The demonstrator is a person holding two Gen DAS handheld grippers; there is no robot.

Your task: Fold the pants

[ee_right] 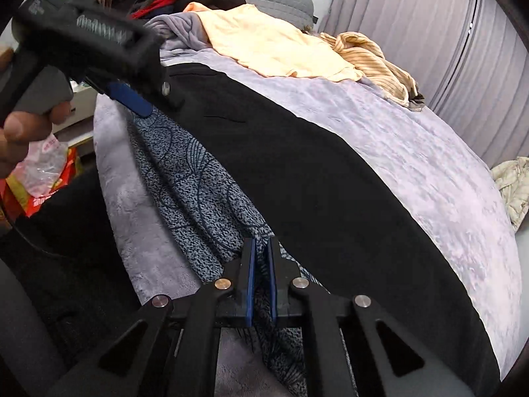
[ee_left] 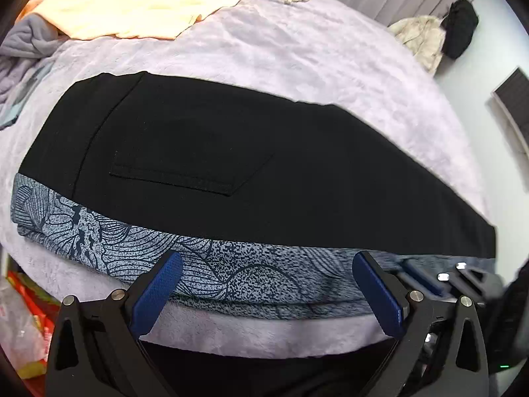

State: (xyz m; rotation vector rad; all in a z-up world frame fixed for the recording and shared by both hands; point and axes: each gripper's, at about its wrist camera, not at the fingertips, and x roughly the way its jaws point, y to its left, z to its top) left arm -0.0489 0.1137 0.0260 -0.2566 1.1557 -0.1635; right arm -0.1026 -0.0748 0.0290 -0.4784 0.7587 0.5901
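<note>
Black pants (ee_left: 231, 152), flat atop patterned garment (ee_left: 132, 238)

Black pants (ee_left: 231, 152) lie flat across the lavender bed cover (ee_left: 297, 59), a back pocket (ee_left: 188, 168) facing up, overlapping a blue-grey patterned garment (ee_left: 132, 241) that runs along the bed's near edge. The left gripper (ee_left: 264, 281) hangs over that patterned strip with its blue pads (ee_left: 158, 294) spread wide and nothing between them, and the right gripper (ee_left: 439, 278) shows partly at the lower right, its state unclear here. A cream cloth (ee_left: 139, 3) lies at the far left corner.
</note>
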